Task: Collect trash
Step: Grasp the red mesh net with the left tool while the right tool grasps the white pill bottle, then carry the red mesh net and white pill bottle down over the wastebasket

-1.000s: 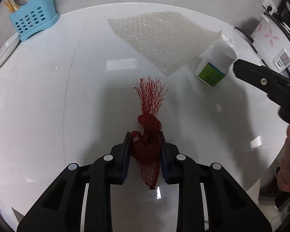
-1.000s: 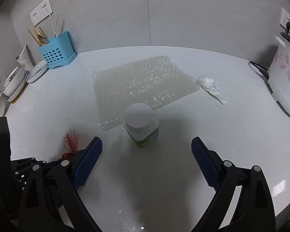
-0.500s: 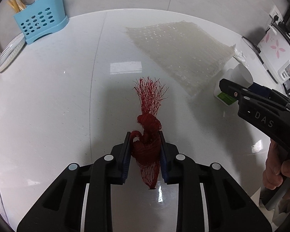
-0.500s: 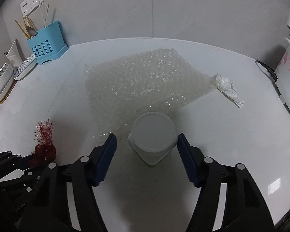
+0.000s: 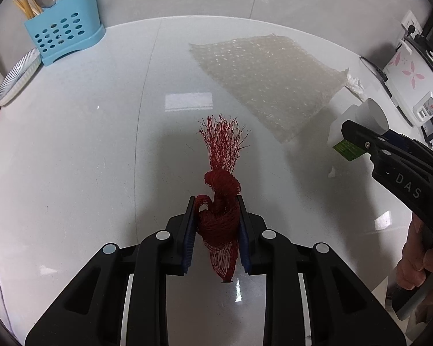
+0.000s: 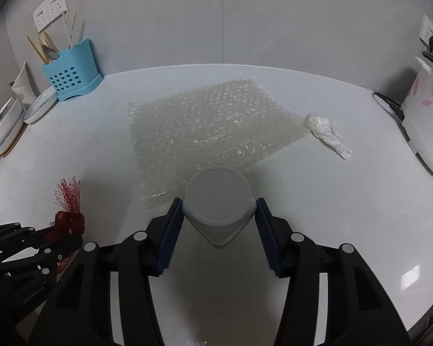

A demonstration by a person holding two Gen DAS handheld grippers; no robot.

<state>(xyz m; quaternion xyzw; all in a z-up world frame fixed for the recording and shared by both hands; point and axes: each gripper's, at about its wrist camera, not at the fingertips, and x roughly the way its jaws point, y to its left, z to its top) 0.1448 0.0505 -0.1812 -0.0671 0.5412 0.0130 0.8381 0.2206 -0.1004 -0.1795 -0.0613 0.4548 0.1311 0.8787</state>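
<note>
While my left gripper (image 5: 216,225) clamps the red mesh netting (image 5: 220,201), my right gripper (image 6: 219,216) squeezes the white bottle (image 6: 218,201).

red mesh net (image 5: 220,225) | bubble wrap (image 6: 205,127) clear plastic | table (image 5: 80,150) glossy (white)

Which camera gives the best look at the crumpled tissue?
The right wrist view: the tissue lies whole and unobstructed beside the bubble wrap. The left wrist view shows only a small distorted bit behind the wrap's corner.
</note>
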